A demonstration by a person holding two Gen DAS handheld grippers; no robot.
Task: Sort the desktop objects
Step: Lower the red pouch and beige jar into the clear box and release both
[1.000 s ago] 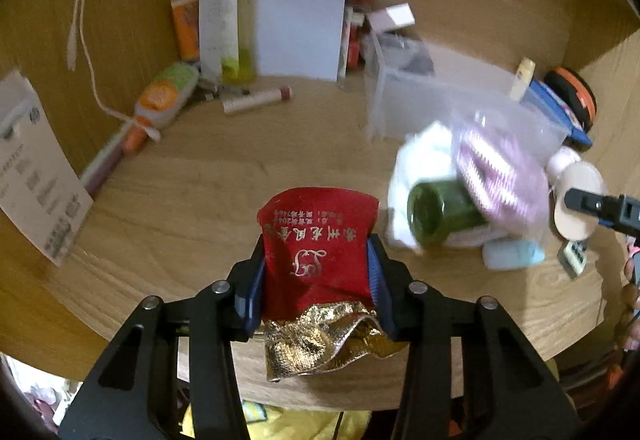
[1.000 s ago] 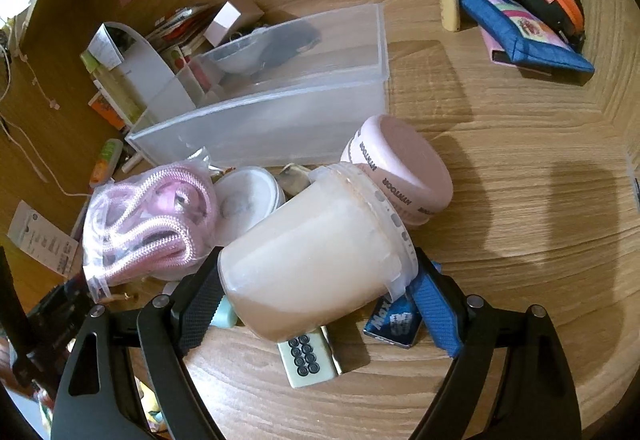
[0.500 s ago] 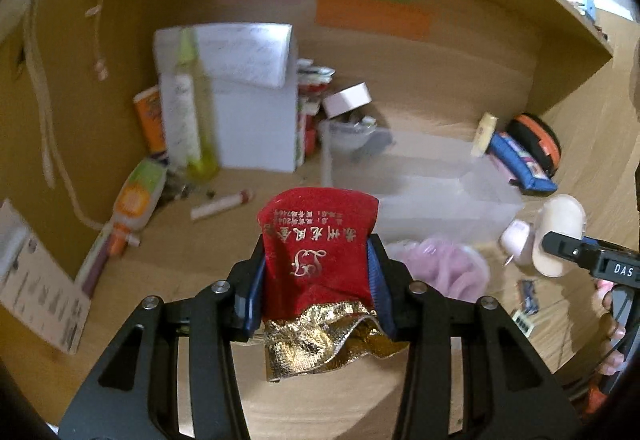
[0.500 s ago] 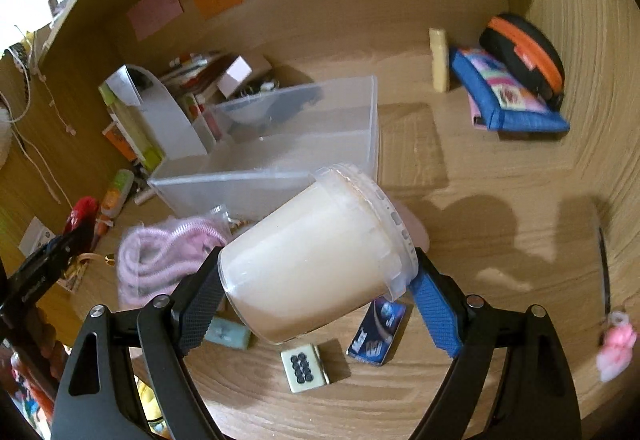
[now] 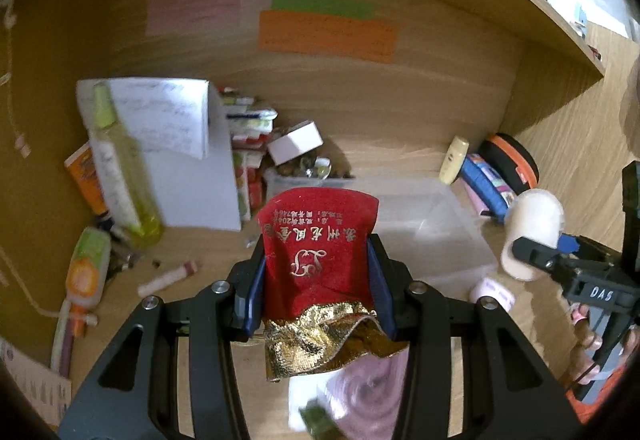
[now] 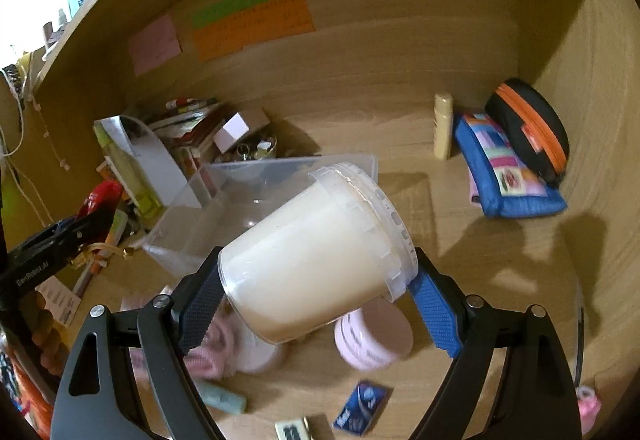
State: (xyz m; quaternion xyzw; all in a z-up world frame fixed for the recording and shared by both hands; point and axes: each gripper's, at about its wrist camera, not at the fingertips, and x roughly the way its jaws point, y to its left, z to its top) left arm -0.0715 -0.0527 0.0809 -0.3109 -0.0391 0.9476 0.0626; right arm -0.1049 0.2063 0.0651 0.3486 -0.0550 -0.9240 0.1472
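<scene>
Both loads hang clear above the cluttered surface (image 6: 480, 208), likely bound for the clear plastic bin (image 5: 432, 224): left tongs (image 5: 318, 280) closed on the red pouch (image 5: 316, 248), right tongs (image 6: 316, 300) clamping the cream-filled tub (image 6: 308, 264) sideways

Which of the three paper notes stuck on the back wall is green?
The narrow top strip, directly above the wider orange note; the pink note sits apart, to their left.
</scene>
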